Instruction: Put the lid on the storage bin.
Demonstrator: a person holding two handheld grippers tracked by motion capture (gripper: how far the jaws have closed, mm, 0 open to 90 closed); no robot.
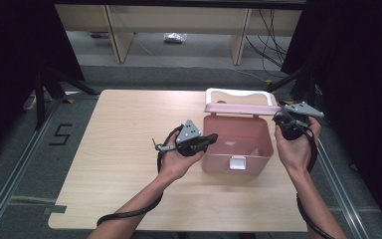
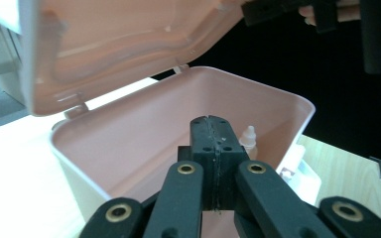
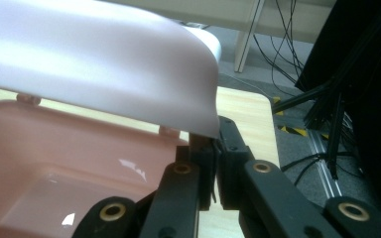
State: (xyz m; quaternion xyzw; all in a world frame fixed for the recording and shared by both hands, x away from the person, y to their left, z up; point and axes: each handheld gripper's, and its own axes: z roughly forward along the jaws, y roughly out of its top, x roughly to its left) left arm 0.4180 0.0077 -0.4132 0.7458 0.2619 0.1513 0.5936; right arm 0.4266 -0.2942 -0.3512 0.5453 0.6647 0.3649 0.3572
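The left gripper [image 2: 213,144], jaws together, hovers over the pink box [image 1: 236,142]; its view reveals a small white bottle [image 2: 248,137] inside. The right gripper [image 3: 212,163] clamps the raised lid [image 3: 129,64] at the far right corner.

A box [image 1: 236,144] is set on the right half of the table [image 1: 129,164], its lid [image 1: 238,102] raised behind it. The left gripper [image 1: 210,140] is held at the box's left wall, the right gripper [image 1: 278,118] at the lid's right corner. Inside the box, a small bottle [image 2: 248,137] is seen toward the right wall, with what may be a packet [image 2: 302,173] beside it.
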